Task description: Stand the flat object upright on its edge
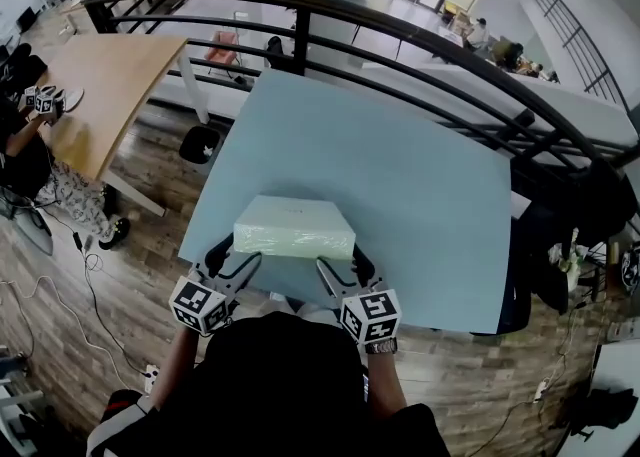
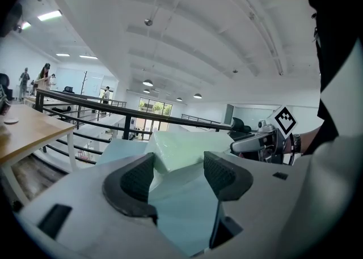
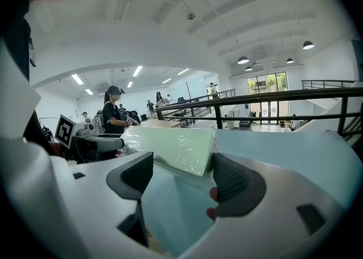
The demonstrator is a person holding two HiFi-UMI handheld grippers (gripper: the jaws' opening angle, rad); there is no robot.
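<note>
We see green wrapped box (image 1: pixel 294 228) lying flat, blue table (image 1: pixel 420 185) beneath | left gripper (image 1: pixel 238 255) at box's near-left corner, jaws wide | right gripper (image 1: pixel 341 261) at near-right corner, wide too

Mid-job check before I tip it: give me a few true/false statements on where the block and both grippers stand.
1. The green block lies flat on the table, broad face up. True.
2. The left gripper and the right gripper are both shut. False: each has its jaws apart.
3. The block sits at the table's far edge. False: it is by the near edge, close to the person.
4. One gripper is at each near corner of the block. True.
</note>
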